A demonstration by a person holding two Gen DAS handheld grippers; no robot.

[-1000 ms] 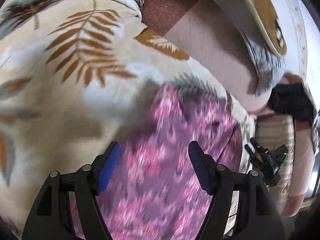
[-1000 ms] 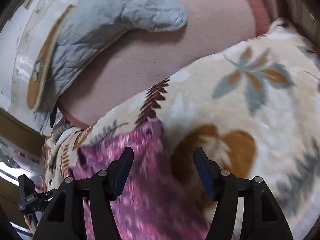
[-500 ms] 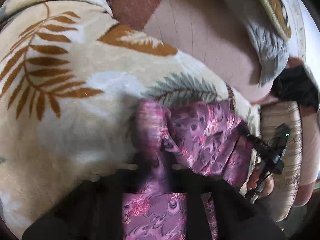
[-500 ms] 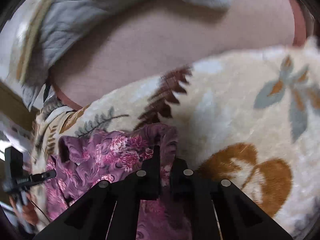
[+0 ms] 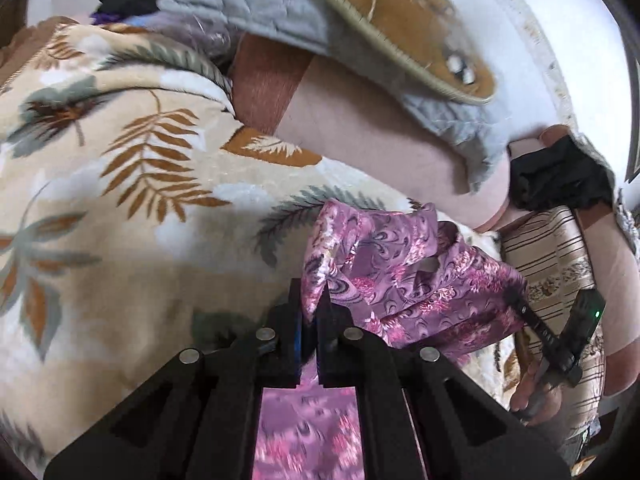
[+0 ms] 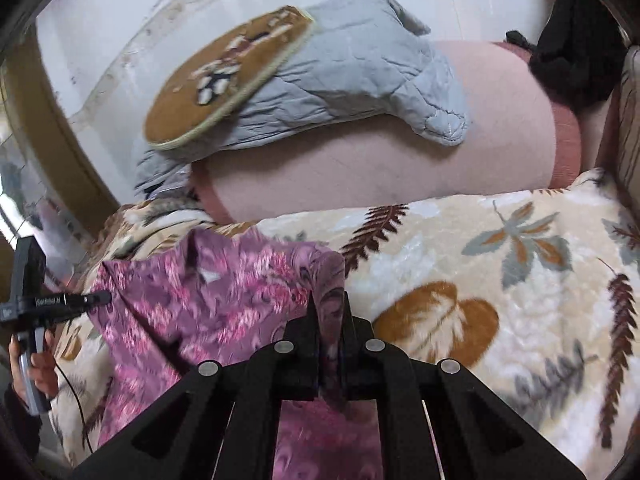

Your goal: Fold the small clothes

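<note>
While the left wrist view is mostly fabric, you can see the left gripper (image 5: 310, 320) clamped tight on one bunched corner of the purple cloth (image 5: 400, 272), which hangs off the leafy blanket (image 5: 120, 200) with the rest trailing below the jaws. Over in the right wrist view the right gripper (image 6: 328, 328) is pinching the other corner the same way, cloth (image 6: 224, 296) sagging between the two toward the left gripper (image 6: 100, 299) at the frame edge. Looks thin, silky and floppy to me, probably slippery, so I'd grab deep at the corners, not the very edge.
</note>
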